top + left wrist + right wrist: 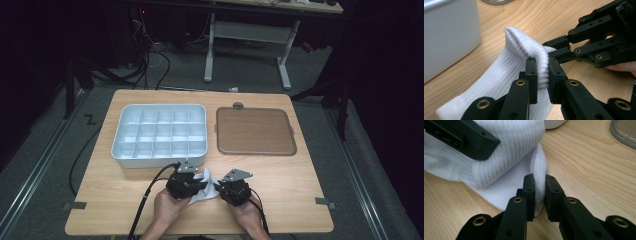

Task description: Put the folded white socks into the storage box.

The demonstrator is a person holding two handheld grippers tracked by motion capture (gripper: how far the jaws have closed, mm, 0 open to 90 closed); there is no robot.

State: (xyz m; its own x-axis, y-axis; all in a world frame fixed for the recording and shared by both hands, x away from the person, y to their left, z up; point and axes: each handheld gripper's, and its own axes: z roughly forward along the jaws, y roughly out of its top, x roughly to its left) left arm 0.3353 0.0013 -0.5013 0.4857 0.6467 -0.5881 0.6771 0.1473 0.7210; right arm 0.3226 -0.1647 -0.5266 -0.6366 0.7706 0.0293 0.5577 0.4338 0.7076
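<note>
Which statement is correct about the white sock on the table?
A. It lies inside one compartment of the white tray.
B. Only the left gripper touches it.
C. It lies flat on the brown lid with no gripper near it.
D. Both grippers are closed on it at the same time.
D: the left gripper pinches the ribbed cuff of the white sock, and the right gripper pinches another edge of it, on the table in front of the white tray.

My high view looked forward and down over the whole surface (280, 185) from afar. Each gripper view sat close behind its own fingers, low, facing inward; all three shared the white sock (204, 186).
</note>
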